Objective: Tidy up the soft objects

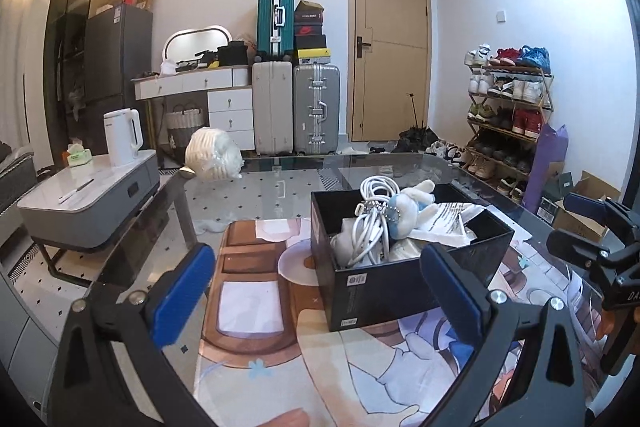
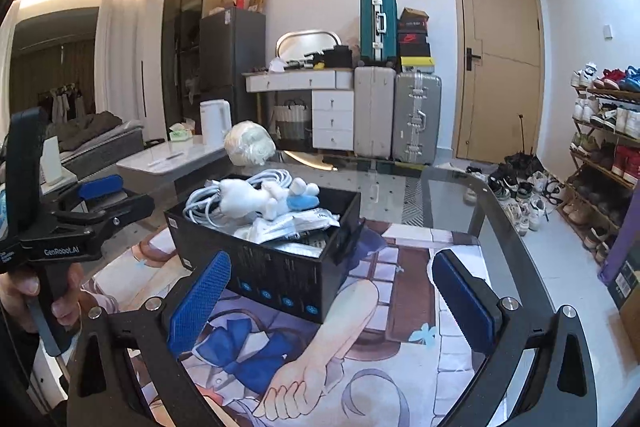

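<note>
A black open box [image 1: 384, 291] stands on a printed mat [image 1: 248, 291] on the glass table. It holds a white coiled cable [image 1: 372, 223], a white and blue plush toy [image 1: 416, 207] and white printed packets [image 1: 452, 223]. My left gripper [image 1: 320, 291] is open and empty, just in front of the box. In the right wrist view the box [image 2: 276, 267], the plush [image 2: 264, 199] and the cable [image 2: 208, 203] show too. My right gripper [image 2: 332, 291] is open and empty, with the box's near corner between its pads.
A white bagged bundle [image 1: 214, 155] lies at the table's far edge. Left of the table stands a grey side table [image 1: 92, 203] with a white kettle [image 1: 122, 135]. Suitcases [image 1: 296, 107], a door and a shoe rack [image 1: 508, 115] line the back and right.
</note>
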